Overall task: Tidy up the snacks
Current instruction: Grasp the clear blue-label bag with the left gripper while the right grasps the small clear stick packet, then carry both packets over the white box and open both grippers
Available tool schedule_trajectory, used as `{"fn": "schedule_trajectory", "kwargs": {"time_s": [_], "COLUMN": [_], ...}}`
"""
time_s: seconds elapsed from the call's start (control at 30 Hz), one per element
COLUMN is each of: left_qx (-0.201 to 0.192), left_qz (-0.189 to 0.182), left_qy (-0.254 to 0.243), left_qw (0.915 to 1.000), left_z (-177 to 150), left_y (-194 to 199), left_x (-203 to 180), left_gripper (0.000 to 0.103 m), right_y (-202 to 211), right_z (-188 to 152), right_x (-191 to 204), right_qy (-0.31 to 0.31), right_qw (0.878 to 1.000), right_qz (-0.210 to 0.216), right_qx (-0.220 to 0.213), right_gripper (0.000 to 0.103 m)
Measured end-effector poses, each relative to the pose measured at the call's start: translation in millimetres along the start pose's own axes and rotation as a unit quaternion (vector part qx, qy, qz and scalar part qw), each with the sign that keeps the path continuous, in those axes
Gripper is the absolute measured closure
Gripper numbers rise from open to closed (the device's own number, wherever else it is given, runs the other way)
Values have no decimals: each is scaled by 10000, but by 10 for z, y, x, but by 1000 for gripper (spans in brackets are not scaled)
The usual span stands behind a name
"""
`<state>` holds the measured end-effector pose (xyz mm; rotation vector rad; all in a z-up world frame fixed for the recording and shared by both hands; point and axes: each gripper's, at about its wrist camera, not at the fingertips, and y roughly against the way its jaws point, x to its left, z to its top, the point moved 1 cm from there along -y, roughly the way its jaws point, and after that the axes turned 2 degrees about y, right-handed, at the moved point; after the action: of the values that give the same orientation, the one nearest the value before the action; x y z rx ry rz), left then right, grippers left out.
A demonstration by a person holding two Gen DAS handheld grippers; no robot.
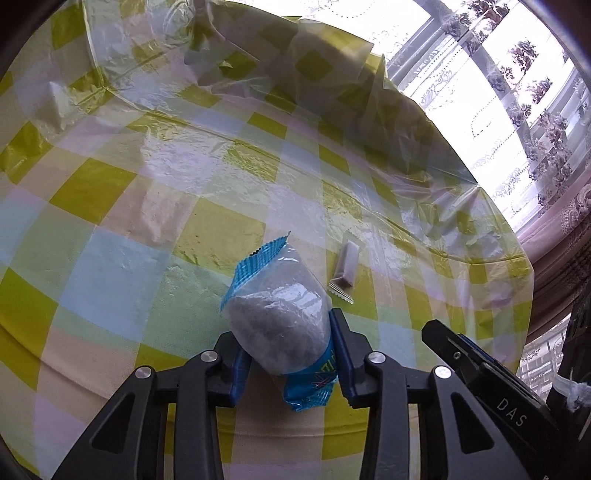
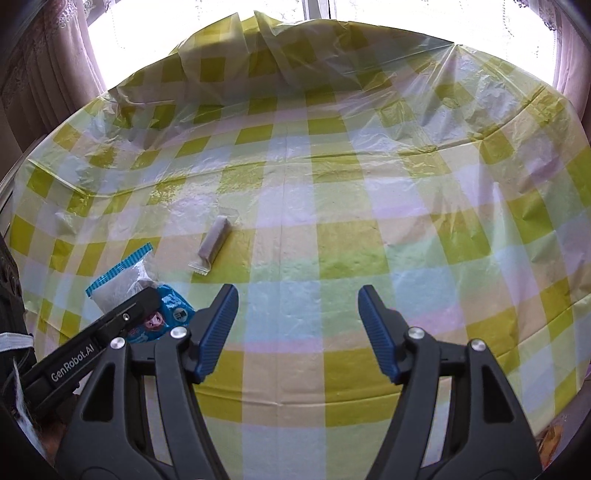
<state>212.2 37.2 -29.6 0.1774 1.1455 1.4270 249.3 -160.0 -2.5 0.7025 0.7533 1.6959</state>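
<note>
Blue-trimmed snack packet [image 1: 279, 317] pinched across its middle by the left gripper [image 1: 284, 347], lifted for sorting; wrapped bar [image 1: 345, 271] lies at 1 o'clock; right gripper [image 2: 297, 314] spread, empty, ready

Ahead of my jaws the window [image 2: 207, 14] blazes white, overexposed. Daylight glares off the crinkled plastic tablecloth [image 2: 295, 221]. Fisheye bends both views' edges, with dark vignetted corners; centre stays sharp.
</note>
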Motion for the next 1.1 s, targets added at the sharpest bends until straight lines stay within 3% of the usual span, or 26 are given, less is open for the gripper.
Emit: {"fn": "schedule_trajectory", "kwargs": {"time_s": [0.6, 0.73, 0.87, 1.03, 1.1], "left_qx": [-434, -448, -451, -457, -460], "left_qz": [190, 187, 187, 200, 200], "left_qy": [583, 583, 569, 540, 524], "left_qw": [9972, 9971, 9972, 9973, 9974], "left_z": [119, 125, 123, 111, 105], "left_y": [180, 187, 192, 196, 197], "left_x": [410, 416, 410, 391, 385], "left_gripper": [64, 64, 64, 64, 65], "right_y": [-605, -722, -759, -735, -726], "right_z": [374, 346, 334, 311, 296], "right_x": [710, 755, 759, 767, 774], "right_qy": [291, 396, 480, 545, 576], "right_qw": [9994, 9987, 9982, 9981, 9979], "right_qz": [-152, -270, -322, -282, -274], "right_qx": [77, 170, 156, 112, 103], "right_gripper": [33, 52, 59, 83, 84]}}
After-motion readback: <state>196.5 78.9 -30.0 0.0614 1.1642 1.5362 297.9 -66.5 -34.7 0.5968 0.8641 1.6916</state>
